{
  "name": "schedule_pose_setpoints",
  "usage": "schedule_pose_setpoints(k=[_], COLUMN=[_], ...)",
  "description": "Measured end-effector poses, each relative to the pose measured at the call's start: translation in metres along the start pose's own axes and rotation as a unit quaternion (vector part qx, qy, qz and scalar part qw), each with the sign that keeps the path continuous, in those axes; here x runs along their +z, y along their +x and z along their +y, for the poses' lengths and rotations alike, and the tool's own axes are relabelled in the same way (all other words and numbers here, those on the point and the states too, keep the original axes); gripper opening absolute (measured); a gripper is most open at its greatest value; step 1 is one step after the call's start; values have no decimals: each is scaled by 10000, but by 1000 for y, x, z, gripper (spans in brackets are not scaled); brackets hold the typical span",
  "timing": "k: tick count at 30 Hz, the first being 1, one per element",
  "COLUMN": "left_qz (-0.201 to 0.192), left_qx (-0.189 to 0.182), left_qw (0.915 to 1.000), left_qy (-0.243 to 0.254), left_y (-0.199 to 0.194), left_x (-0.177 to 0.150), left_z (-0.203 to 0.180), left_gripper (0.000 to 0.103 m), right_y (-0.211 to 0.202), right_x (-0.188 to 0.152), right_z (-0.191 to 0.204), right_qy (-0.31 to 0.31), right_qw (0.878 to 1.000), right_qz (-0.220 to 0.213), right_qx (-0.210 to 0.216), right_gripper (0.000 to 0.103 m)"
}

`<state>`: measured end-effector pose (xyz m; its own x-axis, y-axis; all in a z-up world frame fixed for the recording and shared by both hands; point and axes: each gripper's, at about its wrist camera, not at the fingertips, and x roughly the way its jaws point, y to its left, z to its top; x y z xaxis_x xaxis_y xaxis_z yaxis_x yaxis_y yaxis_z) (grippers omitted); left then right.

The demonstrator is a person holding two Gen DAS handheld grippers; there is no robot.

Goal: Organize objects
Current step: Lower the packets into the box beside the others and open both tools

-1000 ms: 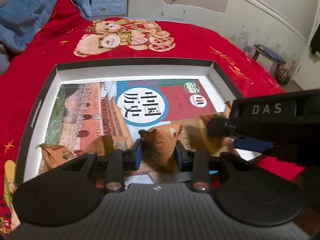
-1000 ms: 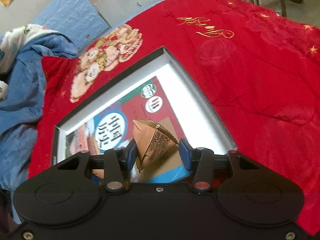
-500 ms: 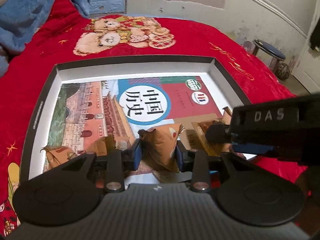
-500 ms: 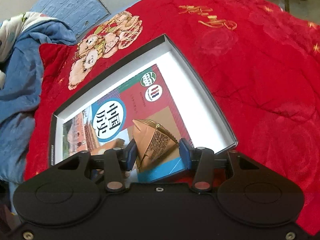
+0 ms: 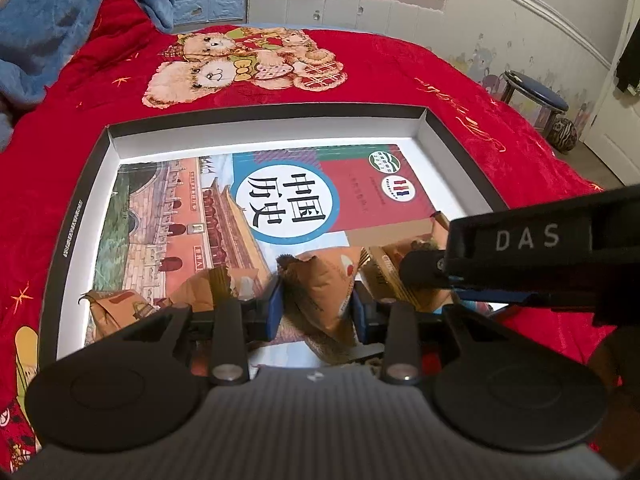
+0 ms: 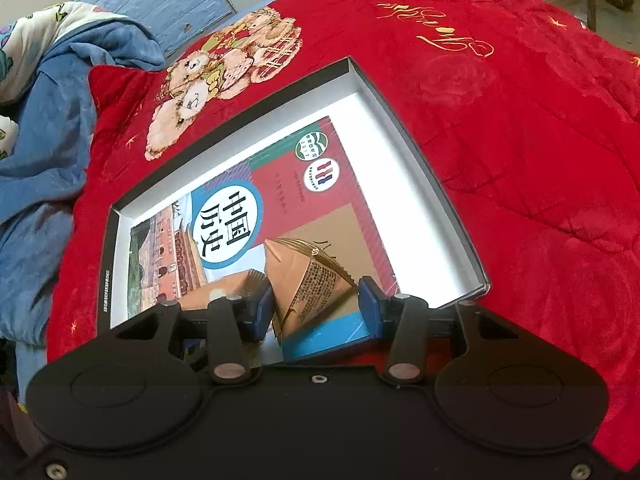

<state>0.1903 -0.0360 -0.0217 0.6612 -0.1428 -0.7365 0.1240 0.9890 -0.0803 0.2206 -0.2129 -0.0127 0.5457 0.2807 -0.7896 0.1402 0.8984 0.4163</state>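
A shallow black-rimmed white box [image 5: 72,236] [image 6: 440,196] lies on a red blanket with a history textbook [image 5: 280,200] [image 6: 240,216] flat inside. My left gripper [image 5: 316,304] is shut on an orange-brown snack packet [image 5: 324,280] over the box's near edge. My right gripper [image 6: 316,304] holds a second brown packet [image 6: 304,284] between its pads; its right pad stands slightly off the packet. The right gripper's body [image 5: 540,248] shows at the right of the left wrist view. Other packets [image 5: 120,304] lie in the box's near left.
The red blanket [image 6: 520,140] with a teddy-bear print [image 5: 240,64] covers the bed. A blue blanket [image 6: 36,128] is heaped at the far left. A small stool [image 5: 536,100] stands on the floor beyond the bed's right edge.
Both grippers have drawn back and upward a little with their packets, so more of the box and book shows. The right gripper's jaws look slightly wider around its packet.
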Motion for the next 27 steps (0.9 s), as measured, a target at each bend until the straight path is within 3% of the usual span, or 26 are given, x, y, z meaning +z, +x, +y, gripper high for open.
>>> schedule_pose_setpoints(k=[22,27], left_qz=[-34,-38], left_qx=[102,106], left_qw=[9999,9998], left_qy=[132,165], left_y=[0,1], left_x=[-3,-3], left_z=[-5,-7], left_gripper=[42,42], right_y=[3,2], right_x=[-2,0], right_z=[10,4], right_qy=[-579,-510], right_qw=[9981,9986], right_qz=[121,160], right_qx=[-157,-4], right_gripper=[44,44])
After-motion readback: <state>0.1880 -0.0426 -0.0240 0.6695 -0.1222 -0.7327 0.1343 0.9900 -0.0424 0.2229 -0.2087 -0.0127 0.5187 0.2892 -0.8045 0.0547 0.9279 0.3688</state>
